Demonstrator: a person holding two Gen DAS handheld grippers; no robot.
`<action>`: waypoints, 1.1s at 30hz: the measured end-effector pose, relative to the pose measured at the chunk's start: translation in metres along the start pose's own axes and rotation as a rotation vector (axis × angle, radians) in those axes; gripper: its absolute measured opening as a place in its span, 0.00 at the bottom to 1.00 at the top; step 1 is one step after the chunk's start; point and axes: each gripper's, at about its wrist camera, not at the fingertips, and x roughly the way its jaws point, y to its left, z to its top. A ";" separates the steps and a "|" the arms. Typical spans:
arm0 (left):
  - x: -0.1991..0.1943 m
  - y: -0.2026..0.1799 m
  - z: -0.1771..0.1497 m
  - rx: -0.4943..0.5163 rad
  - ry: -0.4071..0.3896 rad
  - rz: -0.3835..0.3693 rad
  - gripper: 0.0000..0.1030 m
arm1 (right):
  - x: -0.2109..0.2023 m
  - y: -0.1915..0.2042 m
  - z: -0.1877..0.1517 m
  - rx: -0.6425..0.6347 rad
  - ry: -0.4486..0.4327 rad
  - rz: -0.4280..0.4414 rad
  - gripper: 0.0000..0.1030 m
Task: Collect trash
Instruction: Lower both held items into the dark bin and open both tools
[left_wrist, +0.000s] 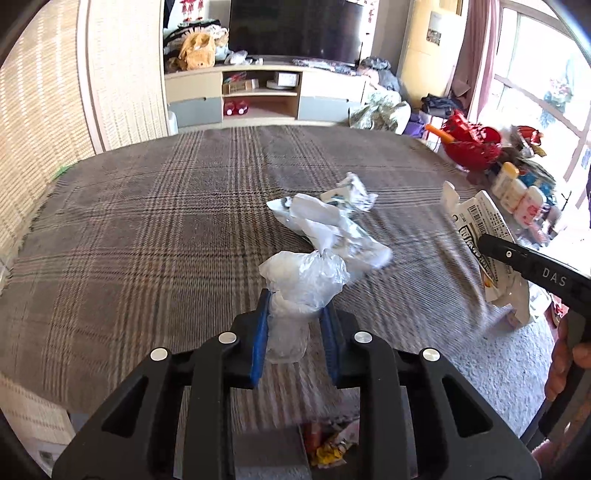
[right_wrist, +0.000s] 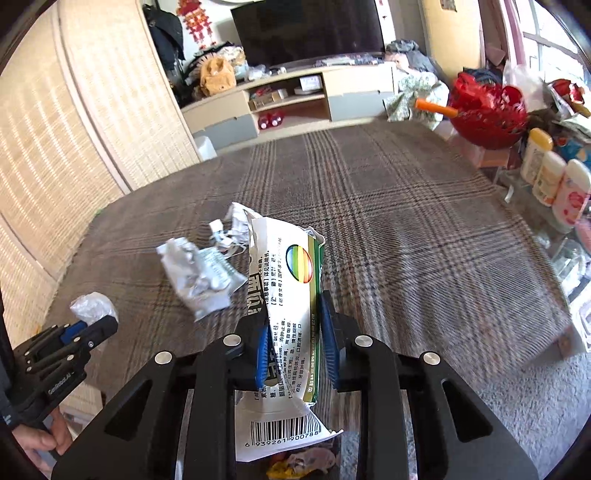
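Observation:
My left gripper (left_wrist: 295, 306) is shut on a crumpled clear plastic wrap (left_wrist: 306, 273), held just above the plaid tablecloth (left_wrist: 147, 221). My right gripper (right_wrist: 293, 314) is shut on a torn, flattened white and green carton (right_wrist: 291, 280) with a barcode. In the left wrist view that carton (left_wrist: 476, 218) shows at the right edge. In the right wrist view the left gripper (right_wrist: 99, 325) and its plastic wrap (right_wrist: 90, 304) sit low on the left. Two crumpled white papers (left_wrist: 332, 221) (left_wrist: 351, 192) lie on the cloth between the grippers; the right wrist view shows them too (right_wrist: 199, 273) (right_wrist: 232, 229).
A red basket (right_wrist: 487, 110) and several bottles (right_wrist: 554, 177) crowd the table's right side. Colourful wrappers (left_wrist: 332, 439) lie below the near edge. A woven screen (left_wrist: 44, 129) stands at the left, and a TV cabinet (left_wrist: 258, 92) is beyond the table.

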 end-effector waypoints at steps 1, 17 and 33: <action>-0.008 -0.002 -0.005 -0.002 -0.004 -0.005 0.23 | -0.010 0.002 -0.006 -0.009 -0.008 0.000 0.25; -0.067 -0.041 -0.092 0.023 0.016 -0.051 0.24 | -0.070 0.005 -0.088 -0.078 0.013 0.036 0.25; -0.014 -0.063 -0.178 0.037 0.202 -0.116 0.24 | -0.033 -0.004 -0.167 -0.068 0.176 0.038 0.25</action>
